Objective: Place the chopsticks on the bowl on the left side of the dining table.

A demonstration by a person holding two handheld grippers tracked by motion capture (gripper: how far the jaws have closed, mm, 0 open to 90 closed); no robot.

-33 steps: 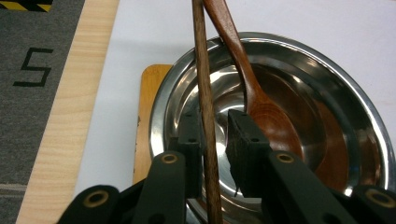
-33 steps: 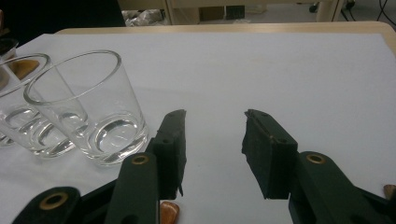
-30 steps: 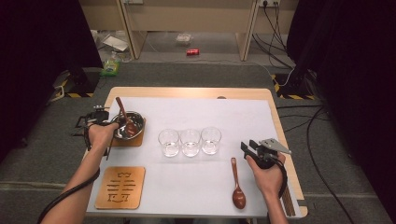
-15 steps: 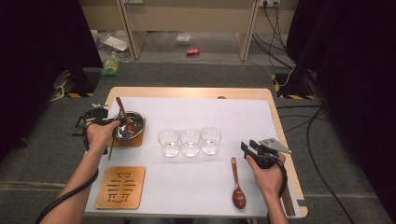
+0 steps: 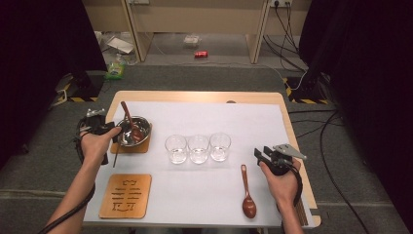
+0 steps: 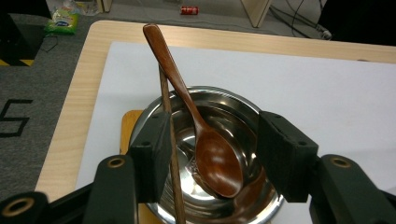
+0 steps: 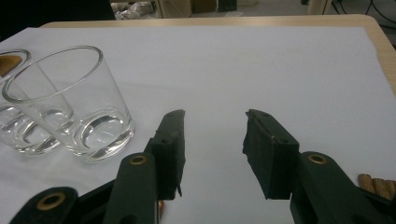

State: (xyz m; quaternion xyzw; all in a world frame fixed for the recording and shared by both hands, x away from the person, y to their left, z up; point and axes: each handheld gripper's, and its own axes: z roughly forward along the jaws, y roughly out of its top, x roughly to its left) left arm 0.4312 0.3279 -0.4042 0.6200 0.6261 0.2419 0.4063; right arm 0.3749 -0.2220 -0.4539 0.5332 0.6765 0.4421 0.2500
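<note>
A dark wooden spoon (image 6: 212, 154) lies in a steel bowl (image 6: 243, 112), its handle leaning over the far rim. My left gripper (image 6: 215, 135) sits just short of the bowl; its jaws have just been opening, stand open either side of the spoon's head, and do not touch it. A thin wooden stick (image 6: 170, 140) runs along the left jaw's inner face. In the high view the left gripper (image 5: 118, 132) is at the bowl's (image 5: 134, 130) left side. My right gripper (image 5: 261, 152) stands open and empty near a second spoon (image 5: 247, 192).
The bowl stands on a wooden coaster (image 5: 127, 147). Three empty glasses (image 5: 198, 147) line up mid-table; the nearest glass (image 7: 70, 102) is left of the right jaws. A carved wooden trivet (image 5: 125, 195) lies front left. A white sheet (image 5: 204, 117) covers the table.
The left jaws have opened and let go of the spoon, which now rests in the bowl. The left hand has drawn back a little to the left. The right hand has stayed put.
</note>
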